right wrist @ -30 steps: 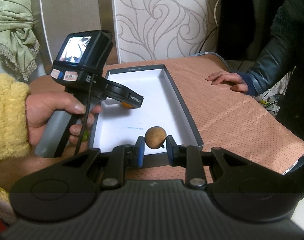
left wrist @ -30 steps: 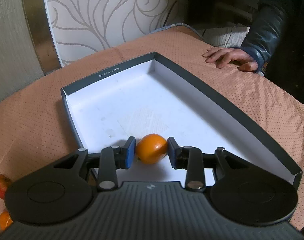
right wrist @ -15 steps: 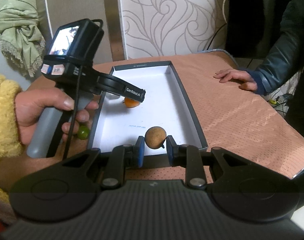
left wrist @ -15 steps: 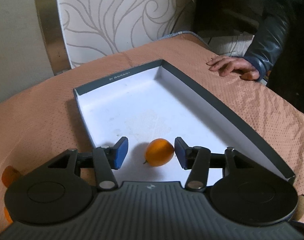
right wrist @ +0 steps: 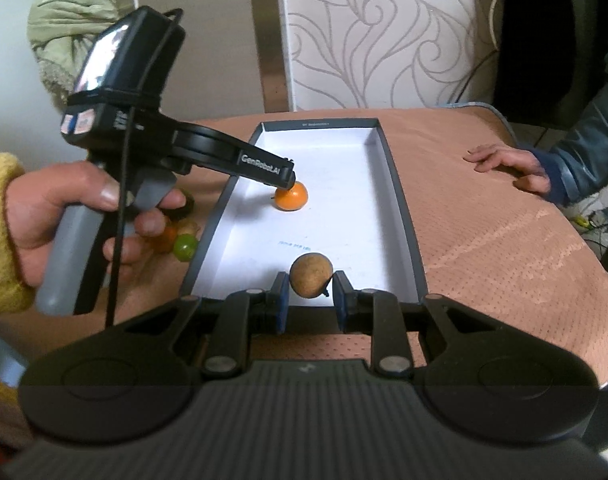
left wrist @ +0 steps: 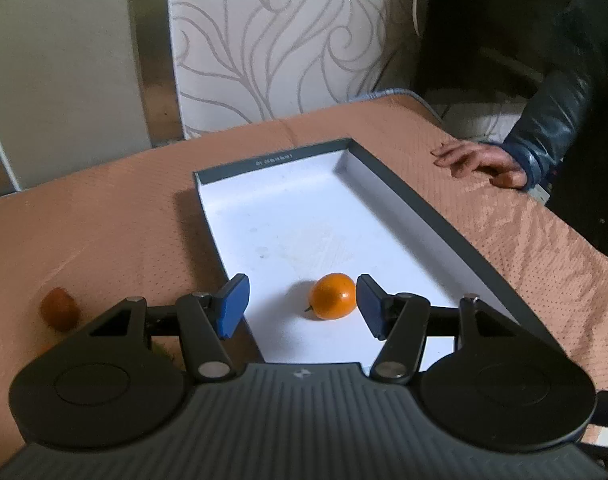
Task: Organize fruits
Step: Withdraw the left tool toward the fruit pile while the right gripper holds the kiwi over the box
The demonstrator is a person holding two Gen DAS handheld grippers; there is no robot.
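One peach cloth [left wrist: 103,236] — swirl-patterned panel [left wrist: 271,40] behind

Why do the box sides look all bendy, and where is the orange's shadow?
Left wrist view: the fisheye lens bows the box edges outward, and the orange fruit casts a soft shadow to its left on the white floor. Right wrist view: the box's long sides curve too, and the bottom of the picture, over the right claw body, looks darker.
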